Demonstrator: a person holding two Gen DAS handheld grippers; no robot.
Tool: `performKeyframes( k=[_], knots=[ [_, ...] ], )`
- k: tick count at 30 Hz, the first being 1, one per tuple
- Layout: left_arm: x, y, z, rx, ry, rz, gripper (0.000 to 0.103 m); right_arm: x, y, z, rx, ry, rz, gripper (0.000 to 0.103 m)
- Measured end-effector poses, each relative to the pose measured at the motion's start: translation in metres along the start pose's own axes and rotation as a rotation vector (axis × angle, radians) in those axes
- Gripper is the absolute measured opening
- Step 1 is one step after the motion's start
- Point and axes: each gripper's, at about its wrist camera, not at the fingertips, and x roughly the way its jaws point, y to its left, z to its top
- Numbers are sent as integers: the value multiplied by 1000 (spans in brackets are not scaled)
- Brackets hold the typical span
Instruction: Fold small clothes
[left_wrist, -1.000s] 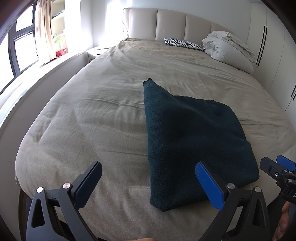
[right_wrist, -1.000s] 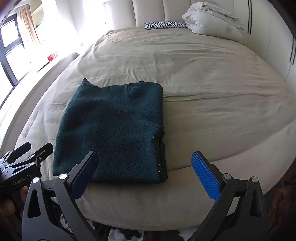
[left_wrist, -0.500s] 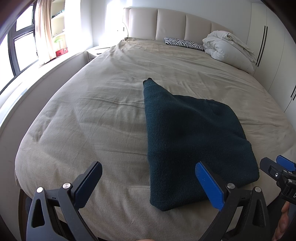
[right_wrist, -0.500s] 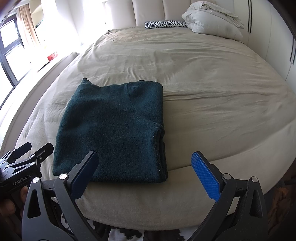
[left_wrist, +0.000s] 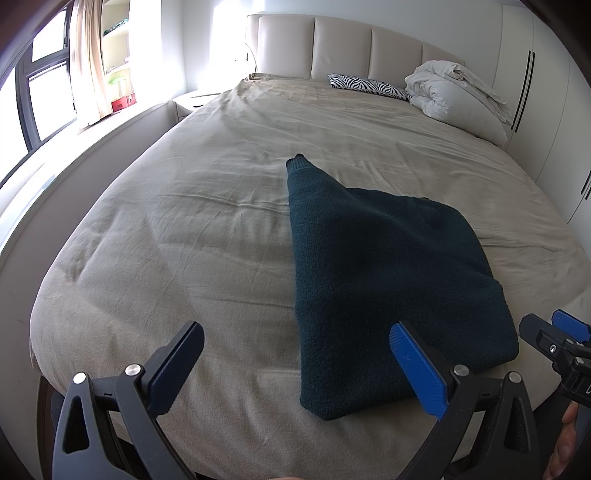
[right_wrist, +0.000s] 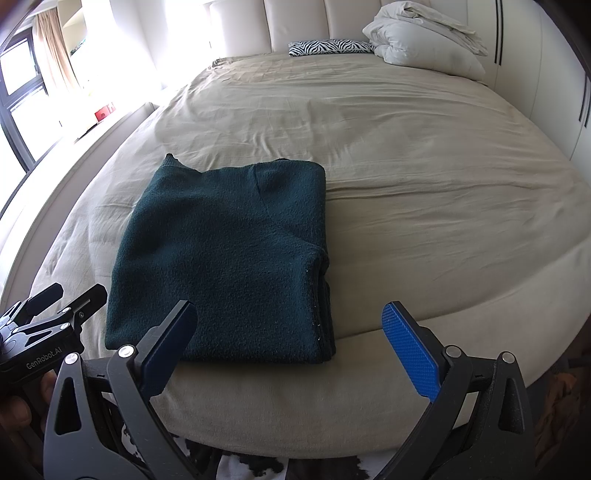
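— Where's the garment?

— The dark green sweater lies folded into a thick rectangle on the beige bed, close to the foot edge and a little toward the window side. One knitted corner sticks out at the far end, pointing up the bed. Along its right side I can see the stacked layers of the fold.

— And the grippers?

— Both are off the cloth. The left gripper hovers at the foot of the bed with its jaws spread wide, nothing between them; its blue right pad sits in front of the sweater's near edge in that view, but I can't tell that it touches. The right gripper is spread wide too, empty, held just off the near end of the sweater.

— Are the two close to each other?

— Side by side. From the right wrist view the left gripper shows at the lower left edge, with a hand wrapped around its handle.

— Anything else on the bed?

— At the head, a zebra-print pillow and a bundled white duvet beside it, well apart from the sweater, against the padded headboard.
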Motion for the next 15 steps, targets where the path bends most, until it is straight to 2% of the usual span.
performKeyframes(
  k=[15],
  knots=[
    [2, 4, -4, -4, 6, 5, 103, 1, 0, -3, 0, 12, 7, 102]
  ],
)
